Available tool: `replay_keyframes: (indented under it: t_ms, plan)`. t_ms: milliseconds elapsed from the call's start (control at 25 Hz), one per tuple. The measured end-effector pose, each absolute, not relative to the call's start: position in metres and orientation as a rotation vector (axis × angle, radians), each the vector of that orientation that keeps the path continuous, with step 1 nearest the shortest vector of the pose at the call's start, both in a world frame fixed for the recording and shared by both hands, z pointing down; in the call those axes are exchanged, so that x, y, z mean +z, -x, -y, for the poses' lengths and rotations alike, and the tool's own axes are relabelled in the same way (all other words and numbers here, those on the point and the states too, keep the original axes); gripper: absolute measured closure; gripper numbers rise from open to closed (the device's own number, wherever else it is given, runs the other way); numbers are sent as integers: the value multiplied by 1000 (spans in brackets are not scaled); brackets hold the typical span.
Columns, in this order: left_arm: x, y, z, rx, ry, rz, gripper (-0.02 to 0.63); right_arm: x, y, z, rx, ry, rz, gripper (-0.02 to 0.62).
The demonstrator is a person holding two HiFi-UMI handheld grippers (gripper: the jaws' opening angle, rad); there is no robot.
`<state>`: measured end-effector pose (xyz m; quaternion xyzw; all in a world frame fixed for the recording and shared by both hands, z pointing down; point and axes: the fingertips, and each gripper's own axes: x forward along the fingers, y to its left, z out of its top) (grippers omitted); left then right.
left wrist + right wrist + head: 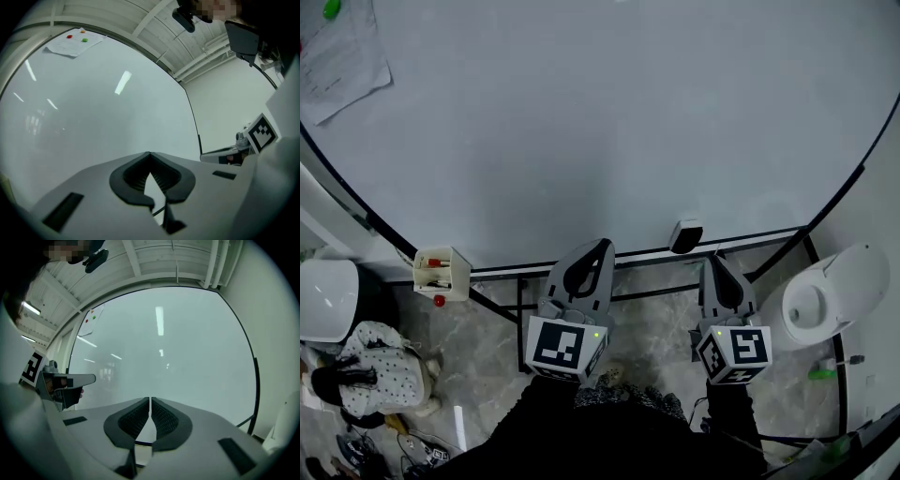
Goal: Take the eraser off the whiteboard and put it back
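a: where is the eraser?
b: it's on the whiteboard, low down at the bottom frame, a bit right of the middle. nothing touches it.
a: so neither gripper has it?
b: no. the right gripper is the nearer one. its tip sits just below the eraser and slightly to the right, apart from it. its own view shows the two jaws closed together, with only bare whiteboard beyond them.
a: and the other?
b: the left gripper is further left along the frame, tip near the whiteboard's lower edge, well clear of the eraser. its jaws meet at the tips with nothing between them.
a: then how far along is the task?
b: hard to call. the eraser on the whiteboard and both grippers empty fits either end: the lift not begun, or the eraser already put back. i can't tell which from this.
a: and if it's the start?
b: then everything is left. the right gripper has to spread its jaws, come up onto the eraser, pinch it, pull it off and set it back.
a: anything else nearby?
b: a pen box hangs at the frame far left, a paper is stuck top left, and a white round unit stands off to the right. none looks to be in the way.
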<state>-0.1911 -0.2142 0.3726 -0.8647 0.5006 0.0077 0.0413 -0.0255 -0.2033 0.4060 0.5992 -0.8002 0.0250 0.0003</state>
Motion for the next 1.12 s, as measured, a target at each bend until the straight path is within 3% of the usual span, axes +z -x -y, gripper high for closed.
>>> replay_keyframes:
  t_ms: [240, 280, 440, 520, 720, 1120]
  plan:
    - [378, 198, 238, 9, 2659, -1535, 601, 429, 26, 235, 99, -1878, 2439, 580]
    - [379, 199, 241, 5, 2658, -1539, 601, 435, 26, 240, 116, -1872, 2428, 553]
    - [383, 204, 251, -11, 2661, -1555, 601, 463, 24, 262, 210, -1845, 2393, 348]
    - [384, 205, 254, -18, 2659, -1559, 601, 476, 22, 272, 238, -1836, 2366, 313]
    - [385, 208, 260, -28, 2652, -1570, 601, 507, 18, 300, 320, -1824, 2305, 268]
    - [387, 214, 262, -41, 2639, -1589, 601, 545, 23, 327, 402, -1804, 2245, 267]
